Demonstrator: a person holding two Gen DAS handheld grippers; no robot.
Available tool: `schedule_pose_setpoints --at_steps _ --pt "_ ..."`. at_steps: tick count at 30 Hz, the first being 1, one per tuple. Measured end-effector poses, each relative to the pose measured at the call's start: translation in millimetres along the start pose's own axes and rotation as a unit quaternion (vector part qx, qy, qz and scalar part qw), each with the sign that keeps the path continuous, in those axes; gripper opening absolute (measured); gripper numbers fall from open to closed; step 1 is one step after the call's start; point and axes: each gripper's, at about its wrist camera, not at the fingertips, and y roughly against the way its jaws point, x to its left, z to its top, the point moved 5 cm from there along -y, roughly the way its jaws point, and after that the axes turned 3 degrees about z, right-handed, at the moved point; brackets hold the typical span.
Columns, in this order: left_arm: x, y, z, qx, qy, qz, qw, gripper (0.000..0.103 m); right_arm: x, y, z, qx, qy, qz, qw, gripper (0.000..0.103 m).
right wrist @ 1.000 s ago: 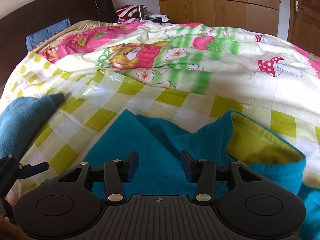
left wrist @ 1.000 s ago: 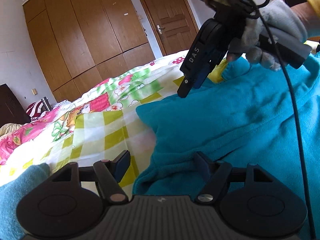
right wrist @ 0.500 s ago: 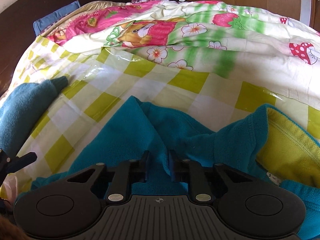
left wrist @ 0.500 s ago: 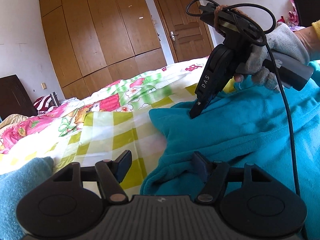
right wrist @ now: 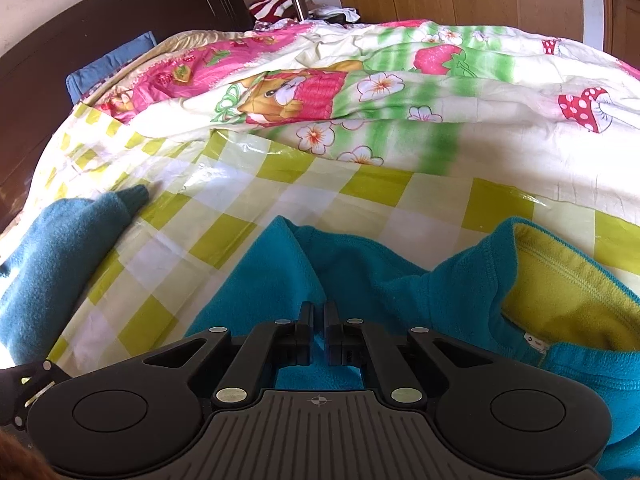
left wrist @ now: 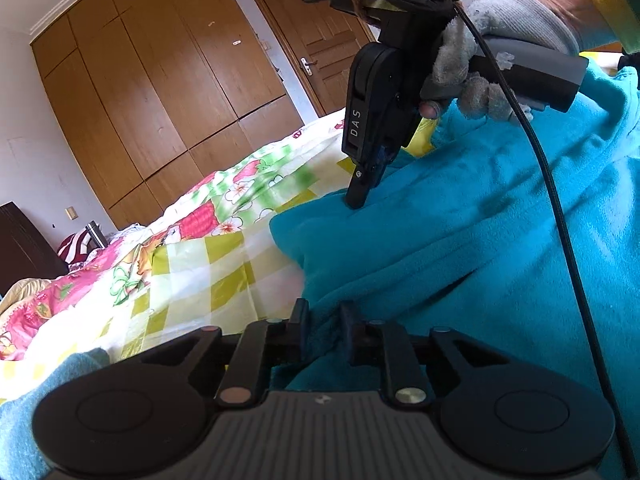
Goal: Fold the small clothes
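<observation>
Both grippers' jaws have just closed, pinching the turquoise fleece (left wrist: 460,240).

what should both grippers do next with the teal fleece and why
Probably lift together and carry the edge over toward the yellow-lined collar. The left gripper has just closed on the teal fleece, and the right gripper pinches it too.

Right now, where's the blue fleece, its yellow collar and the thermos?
fleece (right wrist: 280,248): right wrist view, shoulder corner.
collar (right wrist: 560,292): right wrist view, yellow inside.
thermos (right wrist: 298,3): right wrist view, metal body.
</observation>
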Motion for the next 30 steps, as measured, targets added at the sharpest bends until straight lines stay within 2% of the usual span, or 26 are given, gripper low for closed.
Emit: schedule_pose_setpoints --at_steps 3,4,6,9,10,11,12,13,14,15,17,21,25,27,28,30 --pt "2 1 1 -0.004 0.010 -0.003 0.9999 0.032 -3 -8 -2 0.001 -0.006 0.000 1.000 0.015" --pt "4 3 1 -0.007 0.016 -0.009 0.9998 0.033 -3 -10 -2 0.004 -0.005 0.009 1.000 0.024" --pt "8 7 -1 -0.014 0.024 -0.013 0.9995 0.035 0 -14 -3 0.009 0.014 0.007 1.000 0.031" --pt "3 9 -3 -0.012 0.002 -0.011 0.9999 0.047 2 -20 -2 0.007 0.020 -0.007 1.000 0.031" --pt "-1 7 -3 -0.012 -0.012 -0.008 0.9998 0.052 1 -22 -1 0.011 0.017 -0.011 1.000 0.029" --pt "-6 5 -4 -0.010 -0.026 -0.006 0.9996 0.053 2 -23 -1 0.010 0.014 -0.013 1.000 0.026" --pt "-10 2 -4 -0.005 -0.039 -0.001 0.9992 0.053 3 -22 -1 0.011 0.012 -0.013 1.000 0.017" --pt "-12 0 -4 -0.002 -0.049 0.004 0.9988 0.050 5 -21 -1 0.010 0.010 -0.013 1.000 0.010" --pt "-13 0 -3 -0.001 -0.051 0.006 0.9987 0.040 6 -18 0 0.005 0.007 -0.016 1.000 0.009" --pt "-11 0 -2 0.001 -0.045 0.009 0.9989 0.034 7 -14 1 -0.002 0.002 -0.018 1.000 0.007" --pt "-4 2 2 -0.001 -0.020 0.011 0.9997 0.025 11 -2 4 -0.018 -0.003 -0.018 1.000 0.006" --pt "27 19 17 -0.022 0.058 0.027 0.9977 0.025 25 23 19 -0.051 -0.002 -0.015 0.999 0.005" --pt "52 19 12 -0.010 0.117 0.029 0.9926 0.024 45 32 42 -0.077 0.013 -0.004 0.997 0.005" --pt "53 11 1 0.014 0.121 0.030 0.9921 0.025 46 18 49 -0.077 0.011 -0.019 0.997 0.005" --pt "51 7 -5 0.023 0.115 0.037 0.9925 0.028 44 5 50 -0.069 0.006 -0.029 0.997 0.005" --pt "48 0 -14 0.044 0.099 0.037 0.9934 0.030 42 -27 43 -0.032 0.031 -0.059 0.997 0.005"
